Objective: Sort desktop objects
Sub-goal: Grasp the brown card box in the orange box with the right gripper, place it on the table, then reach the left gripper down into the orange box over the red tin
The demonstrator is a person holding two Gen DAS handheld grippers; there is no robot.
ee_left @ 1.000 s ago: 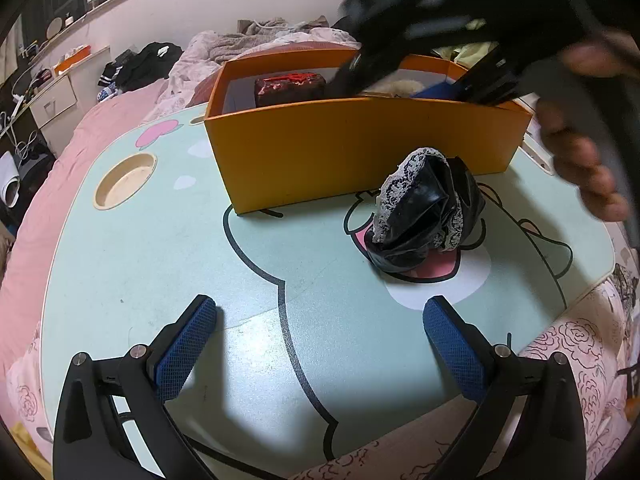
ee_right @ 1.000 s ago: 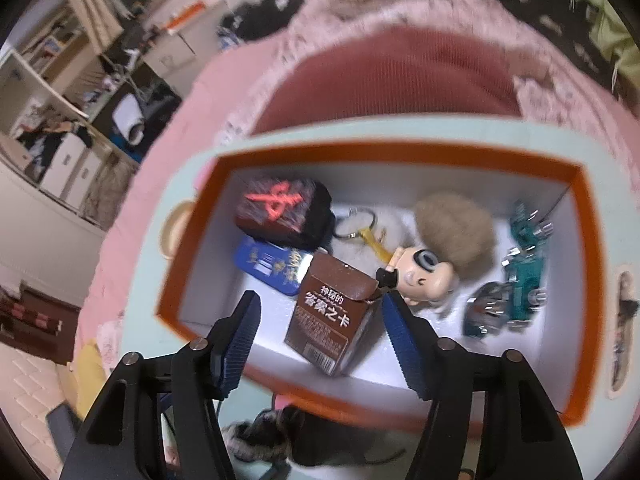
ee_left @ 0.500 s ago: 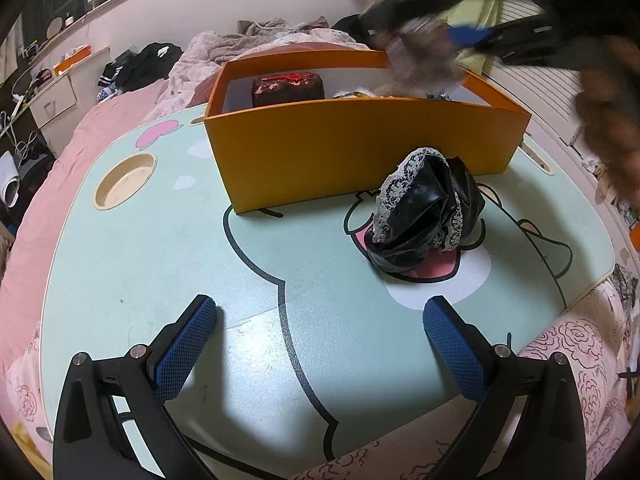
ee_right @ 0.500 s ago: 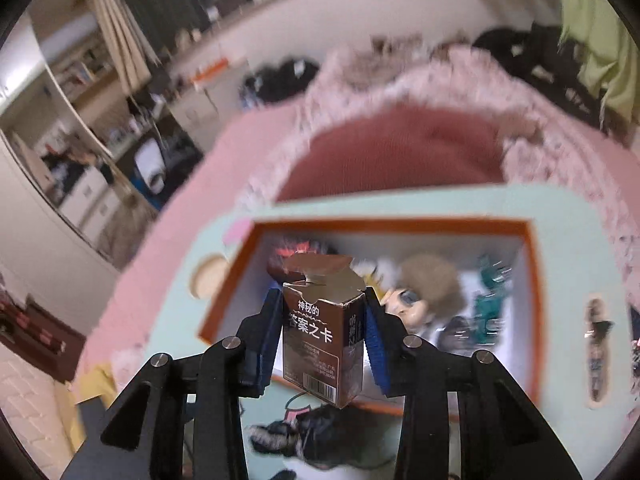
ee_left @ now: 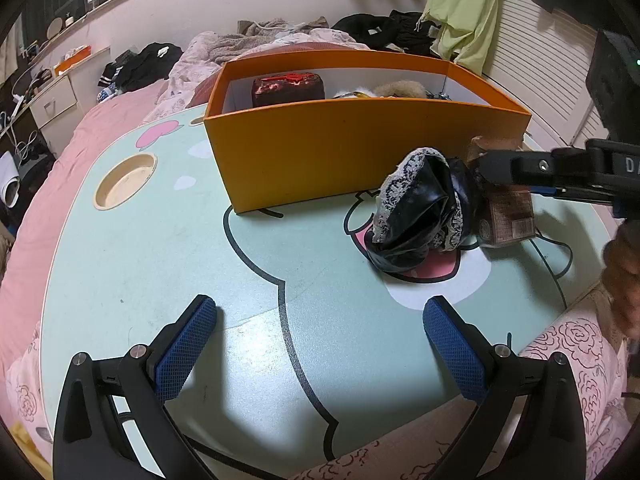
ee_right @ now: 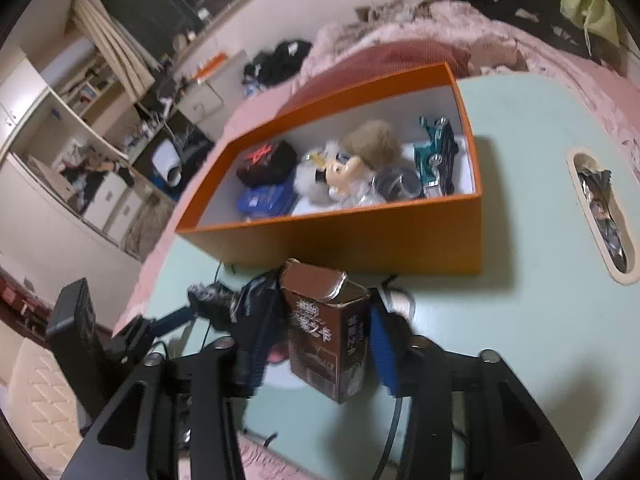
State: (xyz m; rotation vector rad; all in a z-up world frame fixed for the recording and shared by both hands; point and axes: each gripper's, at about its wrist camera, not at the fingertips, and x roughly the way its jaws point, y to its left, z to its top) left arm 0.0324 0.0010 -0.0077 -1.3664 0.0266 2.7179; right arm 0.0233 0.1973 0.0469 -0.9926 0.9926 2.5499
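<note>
A brown carton (ee_right: 328, 340) stands on the mint table, just in front of the orange box (ee_right: 360, 240). It sits between the fingers of my right gripper (ee_right: 320, 332), whose jaws are opening; both pads show a gap to the carton's sides. The left wrist view shows the carton (ee_left: 508, 212) right of a black lace-trimmed pouch (ee_left: 416, 208), with the right gripper (ee_left: 508, 178) over it. Near the table's front edge my left gripper (ee_left: 320, 312) is open and holds nothing. Inside the orange box (ee_left: 360, 152) lie a red-black pouch (ee_right: 266, 162), a blue tin (ee_right: 266, 200), a plush doll (ee_right: 352, 164) and a teal toy car (ee_right: 436, 156).
A round cup recess (ee_left: 124, 180) is sunk into the table at the left. A long slot (ee_right: 600, 216) holding small items lies to the right of the orange box. The table rests on a pink bed with clothes piled behind. A person's hand (ee_left: 624, 272) is at the right edge.
The right gripper lifted the brown carton out of the orange box and brought it down onto the table beside the black pouch, then its jaws widened. The left gripper stayed still.
</note>
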